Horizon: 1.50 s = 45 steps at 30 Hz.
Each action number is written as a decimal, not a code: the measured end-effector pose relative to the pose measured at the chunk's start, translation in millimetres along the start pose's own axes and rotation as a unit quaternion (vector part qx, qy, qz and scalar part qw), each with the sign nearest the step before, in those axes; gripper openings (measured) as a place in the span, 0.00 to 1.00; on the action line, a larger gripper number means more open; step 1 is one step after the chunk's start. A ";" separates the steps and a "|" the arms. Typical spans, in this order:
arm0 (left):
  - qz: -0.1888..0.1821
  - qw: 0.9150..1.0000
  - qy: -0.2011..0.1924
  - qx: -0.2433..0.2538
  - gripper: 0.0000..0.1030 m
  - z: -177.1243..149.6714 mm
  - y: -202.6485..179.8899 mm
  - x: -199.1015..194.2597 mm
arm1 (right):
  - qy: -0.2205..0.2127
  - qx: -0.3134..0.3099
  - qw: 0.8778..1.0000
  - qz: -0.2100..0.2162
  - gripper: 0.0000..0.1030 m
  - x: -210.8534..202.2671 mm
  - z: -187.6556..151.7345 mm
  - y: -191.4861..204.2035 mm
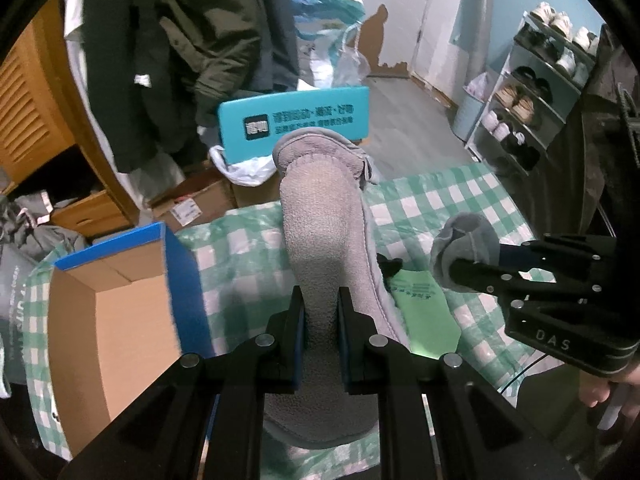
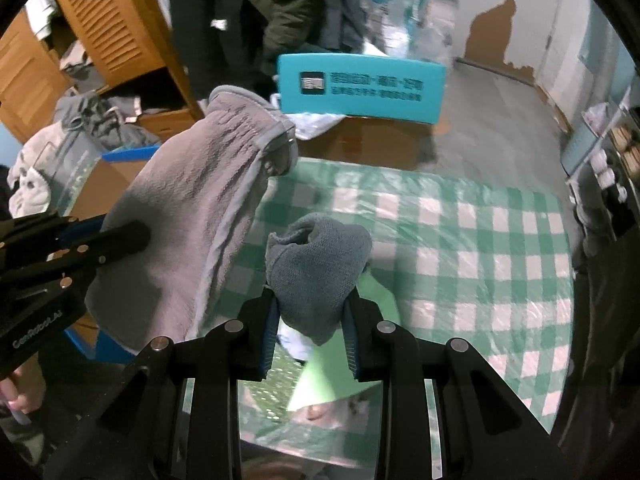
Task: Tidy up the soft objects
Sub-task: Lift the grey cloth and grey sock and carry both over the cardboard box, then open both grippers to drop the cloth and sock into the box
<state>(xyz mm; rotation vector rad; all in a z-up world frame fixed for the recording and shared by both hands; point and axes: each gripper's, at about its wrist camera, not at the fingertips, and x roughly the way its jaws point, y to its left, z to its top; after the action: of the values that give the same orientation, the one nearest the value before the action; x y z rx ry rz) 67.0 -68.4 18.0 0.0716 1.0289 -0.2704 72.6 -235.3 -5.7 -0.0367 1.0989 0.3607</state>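
A long light-grey fleece mitten (image 1: 324, 220) stands up between the jaws of my left gripper (image 1: 322, 300), which is shut on it above the green-checked tablecloth (image 1: 440, 200). From the right wrist view the same mitten (image 2: 192, 208) hangs at the left, with the left gripper (image 2: 136, 236) pinching it. My right gripper (image 2: 310, 308) is shut on a bunched blue-grey sock (image 2: 316, 264). The left wrist view shows that sock (image 1: 464, 248) at the right, in the right gripper (image 1: 456, 272). An open blue cardboard box (image 1: 112, 312) sits at the table's left end.
A light-green packet (image 1: 424, 316) lies on the cloth below the grippers. A teal chair back (image 1: 296, 120) stands beyond the table, with dark coats (image 1: 180, 40) hanging behind it. A shoe rack (image 1: 532, 92) lines the right wall. Wooden louvred cupboard (image 2: 100, 20) and piled clothes stand at left.
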 end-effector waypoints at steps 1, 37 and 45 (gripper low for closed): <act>0.002 1.000 -0.001 -0.003 0.13 -1.1 3.8 -3.0 | 0.000 -0.004 1.000 0.002 0.26 0.1 1.5 4.4; 0.070 0.988 -0.017 -0.140 0.12 -68.3 166.3 -61.3 | 0.061 -0.139 0.984 0.088 0.26 58.8 34.0 199.7; 0.083 0.983 0.001 -0.162 0.09 -83.8 191.8 -52.4 | 0.095 -0.153 0.978 0.105 0.26 81.8 30.2 228.6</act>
<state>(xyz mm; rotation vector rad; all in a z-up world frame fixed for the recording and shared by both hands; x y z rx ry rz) 20.5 142.0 6.4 -0.1356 1.0502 0.0508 62.2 7.9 -29.6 -0.2345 1.2317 0.7269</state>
